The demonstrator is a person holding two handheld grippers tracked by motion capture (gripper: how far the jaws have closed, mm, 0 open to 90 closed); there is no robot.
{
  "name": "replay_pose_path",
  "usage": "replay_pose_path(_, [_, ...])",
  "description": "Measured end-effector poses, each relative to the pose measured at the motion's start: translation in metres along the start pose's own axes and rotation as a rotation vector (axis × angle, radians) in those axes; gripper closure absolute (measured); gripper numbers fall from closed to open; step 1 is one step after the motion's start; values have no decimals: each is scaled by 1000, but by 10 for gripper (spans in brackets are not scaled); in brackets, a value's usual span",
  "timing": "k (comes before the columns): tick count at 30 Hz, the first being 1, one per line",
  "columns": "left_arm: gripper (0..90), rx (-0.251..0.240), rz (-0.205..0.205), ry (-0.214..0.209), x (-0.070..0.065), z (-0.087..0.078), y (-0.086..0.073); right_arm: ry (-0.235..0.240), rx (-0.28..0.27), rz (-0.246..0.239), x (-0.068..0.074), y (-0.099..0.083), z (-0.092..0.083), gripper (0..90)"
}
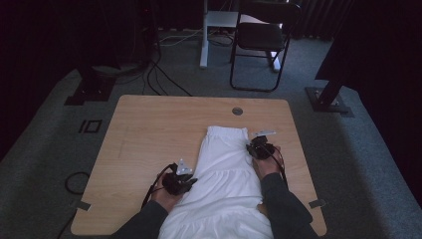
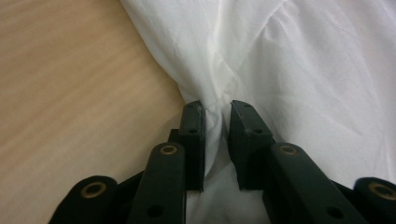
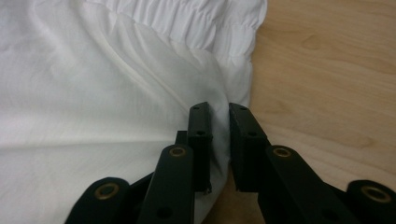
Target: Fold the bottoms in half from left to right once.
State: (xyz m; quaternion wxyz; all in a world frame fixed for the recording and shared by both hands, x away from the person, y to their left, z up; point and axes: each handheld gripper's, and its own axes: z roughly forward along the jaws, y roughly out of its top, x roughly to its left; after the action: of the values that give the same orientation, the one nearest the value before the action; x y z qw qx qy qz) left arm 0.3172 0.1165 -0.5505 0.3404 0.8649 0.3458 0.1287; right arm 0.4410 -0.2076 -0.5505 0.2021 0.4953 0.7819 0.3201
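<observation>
The wooden table (image 1: 149,129) lies bare to the left and far side. A white garment (image 1: 224,184) runs down its middle (hem over the near edge). The left gripper (image 2: 215,112) and right gripper (image 3: 219,114) each pinch a side edge.

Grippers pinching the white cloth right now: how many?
2. The left gripper is shut on the white gathered cloth garment at its left edge, near the person; the right gripper is shut on its right edge, farther up near the elastic band.
</observation>
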Motion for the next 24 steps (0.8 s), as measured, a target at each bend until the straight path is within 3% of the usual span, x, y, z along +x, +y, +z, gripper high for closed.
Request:
replay_pose_path(4, [776,16,7,-16,-11,-12,-12,31,-1,-3,11,-8,-7,814])
replay_pose_path(7, [778,39,15,-51,-18,-22,-21,61,-16,3,18,-18,-13,816])
replay_pose_path(9, [704,53,38,-57,-20,-28,-24,71,-25,-3,23,-23,-17,819])
replay_pose_path(12, [581,-3,37,-38,-13,-39,-17,75,-28,-1,25,-24,-17,823])
replay_pose_path(14, [506,-66,20,8,-4,-45,-4,79,-28,7,25,-22,-16,824])
replay_pose_path(15, [497,-66,20,8,-4,-45,-4,79,-28,7,25,-22,-16,824])
replay_pose_path(16, [497,-132,-13,40,13,-44,17,79,-26,7,25,-22,-15,825])
replay_pose_path(17, [450,-146,-33,46,19,-39,27,75,-30,0,26,-21,-14,829])
replay_pose_path(19, [438,-168,-50,48,30,-25,44,77,-36,2,26,-21,-13,832])
replay_pose_path(21, [410,-162,-13,68,34,-5,59,82,-39,7,25,-21,-12,834])
replay_pose_path(22, [400,-162,-13,68,34,-5,59,82,-39,7,25,-21,-12,834])
replay_pose_path(24, [385,-129,-18,70,38,21,73,86,-39,9,25,-21,-12,834])
